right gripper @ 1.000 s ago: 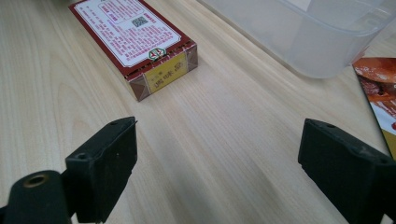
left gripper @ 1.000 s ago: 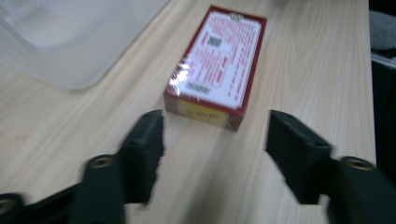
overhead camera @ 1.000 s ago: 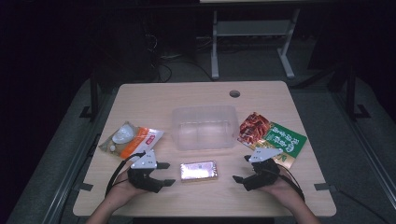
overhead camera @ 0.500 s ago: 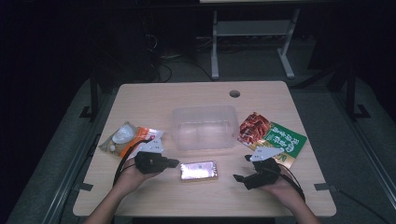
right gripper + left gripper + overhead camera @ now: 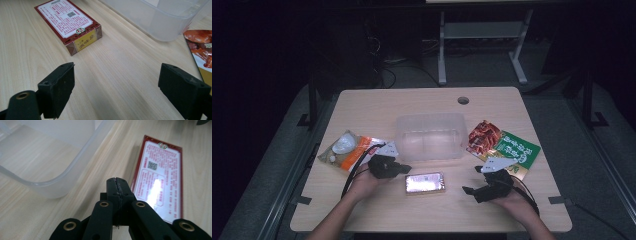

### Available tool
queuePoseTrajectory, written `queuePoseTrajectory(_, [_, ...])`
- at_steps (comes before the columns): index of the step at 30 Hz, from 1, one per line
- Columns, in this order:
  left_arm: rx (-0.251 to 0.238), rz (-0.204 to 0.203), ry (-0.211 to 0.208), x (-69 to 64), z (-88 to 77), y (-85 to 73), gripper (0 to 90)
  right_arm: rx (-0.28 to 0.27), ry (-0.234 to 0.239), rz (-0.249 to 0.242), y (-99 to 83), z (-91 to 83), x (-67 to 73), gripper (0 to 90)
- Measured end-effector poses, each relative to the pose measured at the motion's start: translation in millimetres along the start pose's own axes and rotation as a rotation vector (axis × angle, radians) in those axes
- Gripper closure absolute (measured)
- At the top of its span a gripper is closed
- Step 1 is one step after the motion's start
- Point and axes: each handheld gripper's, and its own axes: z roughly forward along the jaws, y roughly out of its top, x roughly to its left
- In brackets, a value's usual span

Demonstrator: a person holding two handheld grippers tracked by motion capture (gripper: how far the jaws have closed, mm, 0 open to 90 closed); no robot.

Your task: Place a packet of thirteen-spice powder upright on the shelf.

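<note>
A flat red box with a shiny printed face lies on the wooden table, in front of a clear plastic container. My left gripper is shut with nothing between its pads. It sits just left of the box, near its far left corner. In the left gripper view the closed tips lie between the container's corner and the box. My right gripper rests open to the right of the box. Its jaws stand wide apart over bare wood, facing the box and the container.
An orange and white snack packet lies at the left of the table. A red food packet and a green packet lie at the right, beside the right gripper. A cable hole is near the far edge.
The left gripper has moved away from the person and slightly right, toward the box's far left corner, and its jaws have closed on nothing. The right gripper has stayed put.
</note>
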Motion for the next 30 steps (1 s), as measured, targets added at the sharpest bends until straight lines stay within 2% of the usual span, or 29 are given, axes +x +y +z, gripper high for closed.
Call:
queuePoseTrajectory(6, [0.015,-0.010,-0.007,-1.6,2.9,-1.5,89.9,0.000,-0.006,-0.001,-0.3,0.1,-1.2,13.4])
queuePoseTrajectory(9, [0.025,0.006,-0.010,-1.9,2.6,-1.6,89.9,0.000,-0.007,0.004,-0.4,-0.4,-1.3,13.4])
queuePoseTrajectory(11, [0.023,-0.002,-0.017,-2.9,3.0,-1.9,89.9,0.001,-0.007,0.011,-0.4,-0.8,-1.2,13.4])
queuePoseTrajectory(22, [0.035,0.009,-0.050,-10.2,0.2,-5.8,89.8,-0.005,-0.010,0.007,-1.2,-2.7,-2.2,13.5])
queuePoseTrajectory(26, [0.023,0.003,-0.047,-10.3,-2.8,-6.1,89.7,-0.002,0.016,-0.004,1.0,-0.6,-2.1,13.4])
queuePoseTrajectory(30, [0.022,-0.005,-0.036,-8.1,-6.7,-6.7,85.4,0.010,0.094,-0.045,12.4,5.8,-2.6,13.4])
